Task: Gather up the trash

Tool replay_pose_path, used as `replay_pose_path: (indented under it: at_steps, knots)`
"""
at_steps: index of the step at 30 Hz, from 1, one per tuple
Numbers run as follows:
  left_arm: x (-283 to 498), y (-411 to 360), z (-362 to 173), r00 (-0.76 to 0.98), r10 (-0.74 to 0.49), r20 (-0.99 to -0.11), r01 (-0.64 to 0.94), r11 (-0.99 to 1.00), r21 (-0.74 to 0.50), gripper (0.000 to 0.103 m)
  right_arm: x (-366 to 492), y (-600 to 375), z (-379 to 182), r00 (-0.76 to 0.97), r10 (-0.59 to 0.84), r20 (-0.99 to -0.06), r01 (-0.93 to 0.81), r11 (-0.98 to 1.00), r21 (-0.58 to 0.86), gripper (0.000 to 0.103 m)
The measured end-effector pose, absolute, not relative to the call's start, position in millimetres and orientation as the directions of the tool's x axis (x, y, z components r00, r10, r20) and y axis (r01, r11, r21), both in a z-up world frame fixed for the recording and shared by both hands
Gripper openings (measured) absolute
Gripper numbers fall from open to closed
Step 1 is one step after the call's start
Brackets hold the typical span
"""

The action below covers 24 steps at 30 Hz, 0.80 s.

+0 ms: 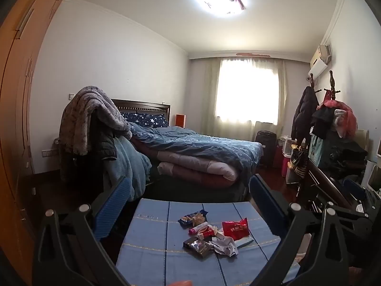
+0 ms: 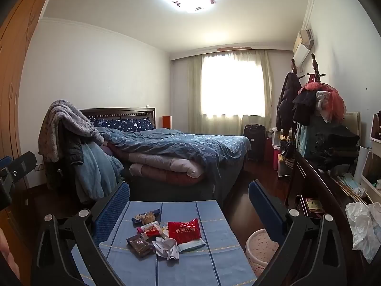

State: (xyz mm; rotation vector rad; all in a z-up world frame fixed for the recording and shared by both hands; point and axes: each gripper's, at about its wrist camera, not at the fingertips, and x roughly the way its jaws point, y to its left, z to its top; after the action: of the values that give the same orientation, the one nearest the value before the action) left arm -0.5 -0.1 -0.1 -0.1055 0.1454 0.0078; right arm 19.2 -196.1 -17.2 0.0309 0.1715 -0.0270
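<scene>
A pile of trash lies on a blue-clothed table (image 1: 152, 243) (image 2: 214, 257): a red snack packet (image 1: 235, 229) (image 2: 183, 231), a blue biscuit wrapper (image 1: 193, 217) (image 2: 145, 217), a dark foil wrapper (image 1: 198, 245) (image 2: 140, 244), crumpled white paper (image 1: 225, 245) (image 2: 166, 246) and a small pink-capped tube (image 1: 197, 228). My left gripper (image 1: 190, 195) is open and empty, held above the table's far edge. My right gripper (image 2: 189, 195) is open and empty, likewise above the table. A pink waste basket (image 2: 260, 250) stands on the floor right of the table.
A bed (image 1: 197, 152) with blue quilts stands beyond the table. A chair draped with blankets (image 1: 95, 128) is at the left. A dark dresser (image 2: 321, 190) piled with clothes and a white plastic bag (image 2: 364, 226) runs along the right. A wardrobe (image 1: 16, 95) fills the left.
</scene>
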Motion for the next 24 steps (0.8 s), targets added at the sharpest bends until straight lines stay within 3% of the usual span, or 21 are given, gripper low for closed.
replay_pose_path:
  at_steps: [24]
  knots:
    - [11, -9, -2, 0.984, -0.018, -0.177, 0.007, 0.998, -0.064, 0.100, 30, -202, -29, 0.981, -0.011, -0.195, 0.018, 0.999, 0.038, 0.100]
